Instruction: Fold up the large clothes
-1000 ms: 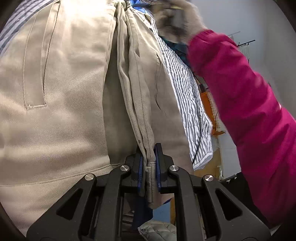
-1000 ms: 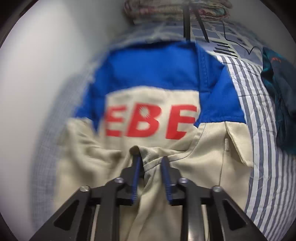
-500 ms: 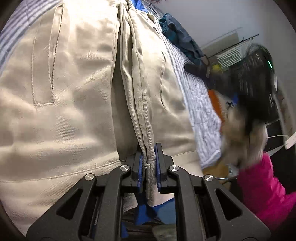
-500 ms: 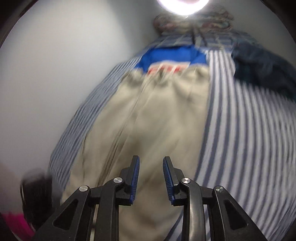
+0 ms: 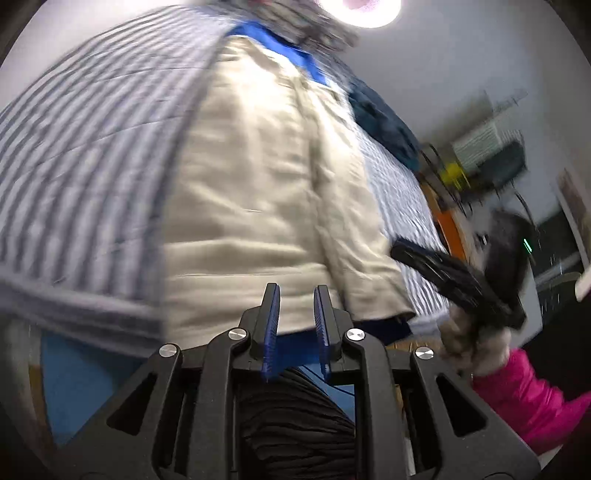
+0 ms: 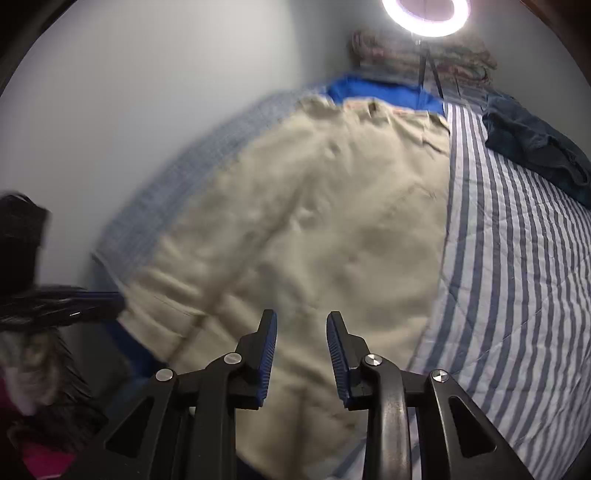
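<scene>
Both tongs are hanging over the near end of a bed with nothing pinched in either. On the left gripper [image 5: 295, 295], the blue-padded jaws have just been opening; a narrow gap is showing between them, and no cloth is sitting in it. Beyond those tips, the beige garment [image 5: 258, 177] is lying flat, its near hem just past the jaws and its length running away toward the far wall. A blue part of the same garment is peeking out at the far end.

Jaws on the right gripper [image 6: 302, 325] are standing somewhat wider apart, and they too are holding nothing. Directly under and ahead of them the beige garment [image 6: 314, 221] is spreading out, filling the middle of that view. It is lying on a blue-and-white striped quilt [image 6: 517, 277], which is showing bare to the right of the cloth.

A dark folded garment [image 6: 535, 147] is resting on the quilt, well apart from the beige one, toward the far right. A ring light [image 6: 424, 14] is glowing above the far end of the bed. A pink sleeve [image 5: 528, 398] and a gloved hand are showing at the right edge of the left view, blurred.
</scene>
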A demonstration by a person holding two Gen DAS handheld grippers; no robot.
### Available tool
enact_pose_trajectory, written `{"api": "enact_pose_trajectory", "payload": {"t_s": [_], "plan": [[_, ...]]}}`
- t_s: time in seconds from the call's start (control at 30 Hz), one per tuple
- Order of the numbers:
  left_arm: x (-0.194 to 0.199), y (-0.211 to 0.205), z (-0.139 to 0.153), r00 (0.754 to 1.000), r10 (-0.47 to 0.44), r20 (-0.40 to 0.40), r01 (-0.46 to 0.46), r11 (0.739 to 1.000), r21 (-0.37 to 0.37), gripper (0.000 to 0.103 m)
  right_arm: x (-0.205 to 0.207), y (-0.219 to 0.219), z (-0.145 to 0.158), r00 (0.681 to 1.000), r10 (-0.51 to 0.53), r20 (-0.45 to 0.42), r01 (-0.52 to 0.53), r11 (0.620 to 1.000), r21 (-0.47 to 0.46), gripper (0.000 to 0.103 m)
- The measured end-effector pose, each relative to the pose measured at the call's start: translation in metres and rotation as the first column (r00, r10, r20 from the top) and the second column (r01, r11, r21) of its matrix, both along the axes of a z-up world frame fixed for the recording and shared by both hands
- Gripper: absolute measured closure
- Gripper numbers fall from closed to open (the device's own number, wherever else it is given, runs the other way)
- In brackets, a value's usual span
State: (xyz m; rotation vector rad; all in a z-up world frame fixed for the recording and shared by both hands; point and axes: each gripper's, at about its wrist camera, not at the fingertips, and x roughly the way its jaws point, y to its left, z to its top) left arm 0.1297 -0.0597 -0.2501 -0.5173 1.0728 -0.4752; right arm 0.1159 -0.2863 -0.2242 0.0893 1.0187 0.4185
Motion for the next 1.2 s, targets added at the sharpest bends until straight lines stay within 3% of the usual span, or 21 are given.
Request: {"api": "enact_pose_trajectory", "payload": {"t_s": [0.1, 0.2, 0.27, 0.33, 0.43, 0.47, 0.5, 0.53, 0.57, 0.6, 0.77, 0.9, 1.0, 1.03, 1.07, 1.1, 1.2], "plan": [[0.0, 0.007, -0.006, 1.0, 0.006, 0.018, -0.007, 0.999, 0.052, 0.087, -0.015, 0.016, -0.009, 0.999, 0.027, -0.018, -0.027, 1.0, 0.01, 0.073], [0.002, -0.007, -0.03, 0.999, -0.042, -0.022, 0.044, 0.993, 0.107, 0.087, -0.024, 0.033, -0.035, 0.996, 0.049, -0.069, -0.052, 0.998, -0.038, 0.073], [0.0, -0.015, -0.042, 0.998, -0.064, -0.005, 0.064, 0.989, 0.131, 0.087, -0.034, 0.04, -0.044, 0.998, 0.063, -0.02, -0.065, 0.992, -0.108, 0.073], [-0.005, -0.022, -0.036, 0.994, -0.107, 0.008, 0.104, 0.979, 0.175, 0.087, -0.034, 0.038, -0.042, 0.998, 0.052, -0.032, -0.055, 0.993, -0.105, 0.073], [-0.009, -0.015, -0.027, 0.993, -0.114, -0.004, 0.114, 0.987, 0.117, 0.087, -0.034, 0.029, -0.027, 0.997, 0.039, -0.067, -0.043, 0.997, -0.058, 0.072], [-0.009, -0.012, -0.022, 0.995, -0.102, 0.002, 0.102, 0.989, 0.105, 0.085, -0.037, 0.024, -0.02, 0.998, 0.031, -0.054, -0.033, 0.998, -0.05, 0.064], [-0.011, -0.005, -0.016, 0.997, -0.079, 0.017, 0.077, 0.993, 0.093, 0.076, -0.04, 0.017, -0.015, 0.999, 0.009, -0.039, -0.011, 0.999, -0.043, 0.057], [-0.01, 0.002, -0.012, 0.998, -0.057, 0.03, 0.054, 0.995, 0.08, 0.068, -0.042, 0.008, -0.01, 0.999, -0.025, -0.025, 0.024, 0.999, -0.035, 0.04], [-0.009, 0.012, -0.008, 0.999, -0.021, 0.045, 0.018, 0.998, 0.061, 0.051, -0.046, -0.003, -0.006, 0.997, -0.07, -0.012, 0.07, 0.997, -0.021, 0.028], [-0.006, 0.022, -0.006, 0.998, 0.018, 0.058, -0.021, 0.999, 0.047, 0.041, -0.048, -0.014, -0.006, 0.994, -0.11, -0.015, 0.11, 0.994, 0.001, 0.027], [0.018, 0.057, -0.018, 0.994, 0.104, -0.022, -0.104, 0.994, 0.017, 0.04, -0.045, -0.063, -0.032, 0.958, -0.25, -0.14, 0.269, 0.953, 0.137, 0.027], [0.037, 0.066, -0.054, 0.981, 0.078, -0.178, -0.096, 0.991, -0.093, 0.041, -0.04, -0.083, -0.058, 0.93, -0.274, -0.246, 0.34, 0.894, 0.29, 0.03], [0.039, 0.061, -0.06, 0.982, 0.055, -0.183, -0.078, 0.989, -0.121, 0.041, -0.037, -0.087, -0.068, 0.923, -0.262, -0.283, 0.356, 0.859, 0.368, 0.037], [0.038, 0.058, -0.06, 0.982, 0.033, -0.184, -0.059, 0.989, -0.137, 0.045, -0.035, -0.087, -0.071, 0.924, -0.249, -0.29, 0.353, 0.847, 0.398, 0.042], [0.037, 0.057, -0.062, 0.981, 0.012, -0.194, -0.041, 0.988, -0.148, 0.059, -0.033, -0.086, -0.073, 0.925, -0.227, -0.304, 0.345, 0.836, 0.427, 0.049], [0.039, 0.052, -0.065, 0.979, -0.001, -0.201, -0.028, 0.99, -0.141, 0.067, -0.031, -0.082, -0.075, 0.927, -0.199, -0.319, 0.333, 0.828, 0.452, 0.053], [0.03, 0.045, -0.057, 0.985, -0.009, -0.172, -0.012, 0.992, -0.123, 0.071, -0.028, -0.078, -0.07, 0.935, -0.175, -0.31, 0.309, 0.831, 0.463, 0.057]]}}
